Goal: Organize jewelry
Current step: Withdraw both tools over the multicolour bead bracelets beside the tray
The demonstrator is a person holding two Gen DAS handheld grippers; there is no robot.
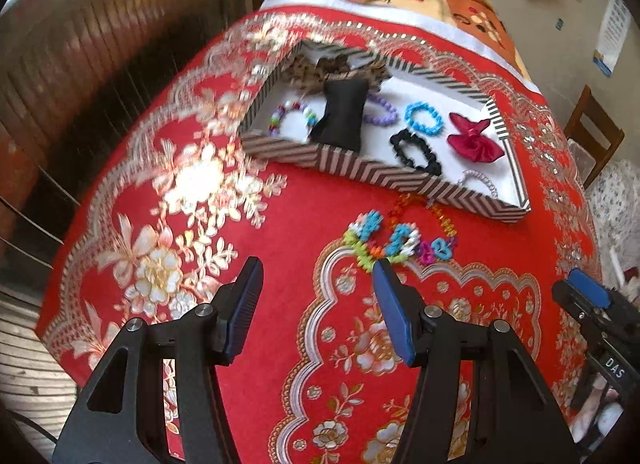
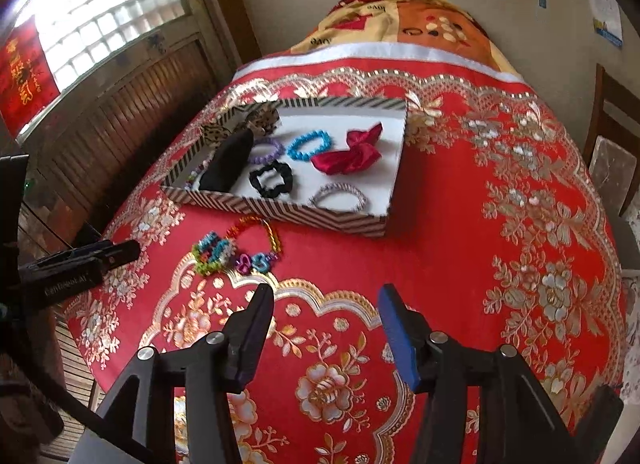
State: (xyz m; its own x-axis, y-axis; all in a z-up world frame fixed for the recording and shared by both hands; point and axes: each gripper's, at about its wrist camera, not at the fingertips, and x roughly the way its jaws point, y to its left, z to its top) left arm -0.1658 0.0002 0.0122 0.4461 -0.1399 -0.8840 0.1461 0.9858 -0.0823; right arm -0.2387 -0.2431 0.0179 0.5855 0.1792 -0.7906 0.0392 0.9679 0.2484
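Presently, a cluster of multicoloured beaded bracelets [image 1: 396,242] lies on the red floral tablecloth [image 1: 304,203], just beside the striped shallow box [image 1: 372,173] holding other pieces. Left gripper [image 1: 316,276] and right gripper [image 2: 326,302] hover spread, empty. Recommend isolating one bracelet before closing.

Right gripper [image 2: 326,298] open over red tablecloth [image 2: 460,264]; striped box [image 2: 280,213] holds bracelets, colorful beaded pile [image 2: 236,250] just outside.

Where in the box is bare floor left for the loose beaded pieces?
Striped box: white floor is bare along the far wall behind the blue bracelet, and right of the silver bracelet. Crowded on the left around the black cushion.
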